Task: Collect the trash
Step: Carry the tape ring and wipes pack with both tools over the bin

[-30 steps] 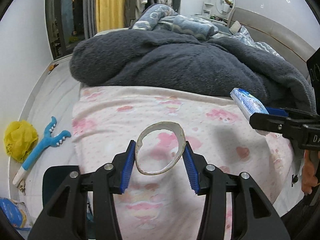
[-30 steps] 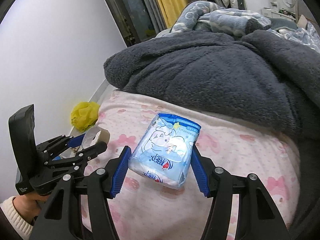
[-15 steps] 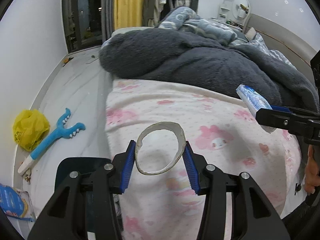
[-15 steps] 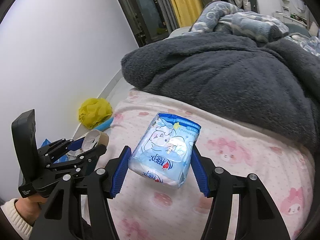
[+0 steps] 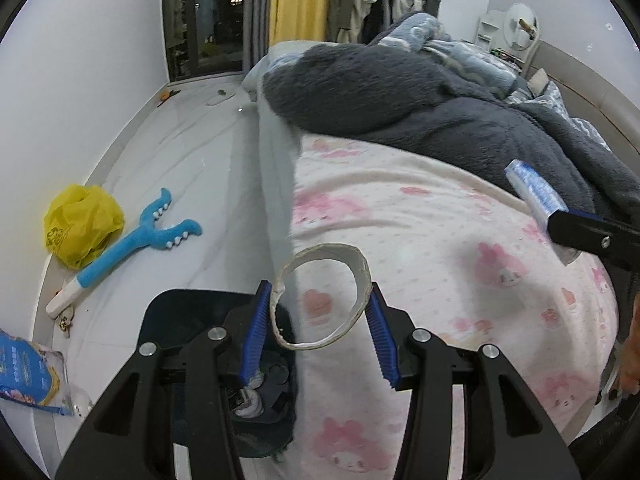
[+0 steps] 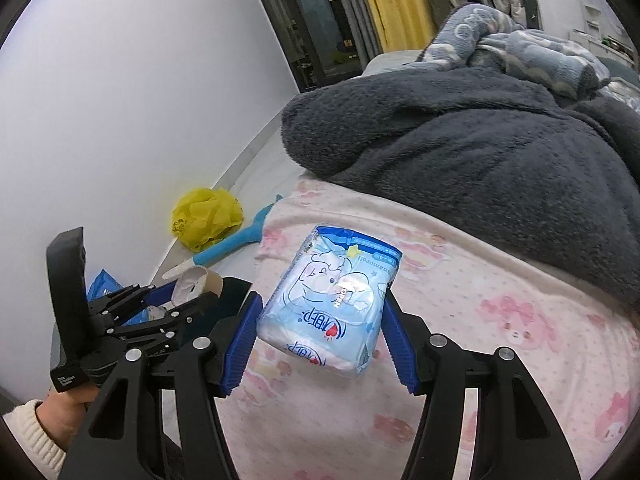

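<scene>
My left gripper (image 5: 318, 316) is shut on a squashed cardboard ring (image 5: 360, 268), holding it over the bed's left edge, just above a dark bin (image 5: 192, 304) on the floor with trash inside. My right gripper (image 6: 320, 330) is shut on a blue tissue pack (image 6: 332, 300), held above the pink bedsheet (image 6: 500, 320). The tissue pack also shows in the left wrist view (image 5: 534, 194) at the right. The left gripper (image 6: 168, 310) with the ring (image 6: 198, 282) shows at the lower left of the right wrist view.
On the white floor lie a crumpled yellow bag (image 5: 82, 224), a blue plush stick (image 5: 132, 242) and a blue packet (image 5: 28, 376). A dark grey blanket (image 5: 420, 108) is heaped on the bed. A white wall stands left.
Both grippers have moved left, from over the pink sheet toward the bed's edge. The dark bin has come into view under the left gripper. Both grips are unchanged.
</scene>
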Action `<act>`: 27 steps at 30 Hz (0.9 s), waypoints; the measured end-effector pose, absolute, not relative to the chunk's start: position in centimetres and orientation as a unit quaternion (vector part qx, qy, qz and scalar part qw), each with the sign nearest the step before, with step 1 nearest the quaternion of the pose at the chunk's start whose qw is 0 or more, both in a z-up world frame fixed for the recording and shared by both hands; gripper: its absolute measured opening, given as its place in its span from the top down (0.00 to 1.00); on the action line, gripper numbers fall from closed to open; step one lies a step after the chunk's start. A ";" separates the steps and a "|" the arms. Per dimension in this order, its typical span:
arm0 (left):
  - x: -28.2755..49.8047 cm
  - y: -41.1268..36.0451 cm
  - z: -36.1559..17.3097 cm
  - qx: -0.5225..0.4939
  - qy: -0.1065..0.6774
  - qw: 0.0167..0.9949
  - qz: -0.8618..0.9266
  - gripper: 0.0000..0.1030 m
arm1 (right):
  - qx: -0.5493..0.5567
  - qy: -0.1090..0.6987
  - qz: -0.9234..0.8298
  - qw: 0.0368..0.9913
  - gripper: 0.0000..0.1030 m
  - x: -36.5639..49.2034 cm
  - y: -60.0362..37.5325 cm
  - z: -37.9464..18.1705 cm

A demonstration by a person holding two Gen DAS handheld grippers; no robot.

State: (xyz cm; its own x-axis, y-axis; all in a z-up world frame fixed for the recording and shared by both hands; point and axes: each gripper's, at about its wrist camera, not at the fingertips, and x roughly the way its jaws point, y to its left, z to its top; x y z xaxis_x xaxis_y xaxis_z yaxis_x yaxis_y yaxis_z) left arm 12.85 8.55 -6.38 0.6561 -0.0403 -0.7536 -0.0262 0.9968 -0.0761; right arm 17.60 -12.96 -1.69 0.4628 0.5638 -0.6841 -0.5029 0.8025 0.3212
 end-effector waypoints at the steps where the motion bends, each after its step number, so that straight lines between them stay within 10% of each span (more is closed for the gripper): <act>1: 12.8 8.8 -6.5 -0.041 0.416 0.909 -0.002 0.51 | 0.036 0.414 0.314 0.854 0.41 17.6 -12.7 -1.7; 27: 11.8 17.9 -12.5 -0.105 0.503 0.857 0.050 0.51 | -0.013 0.408 0.374 0.833 0.41 17.0 -2.6 -2.0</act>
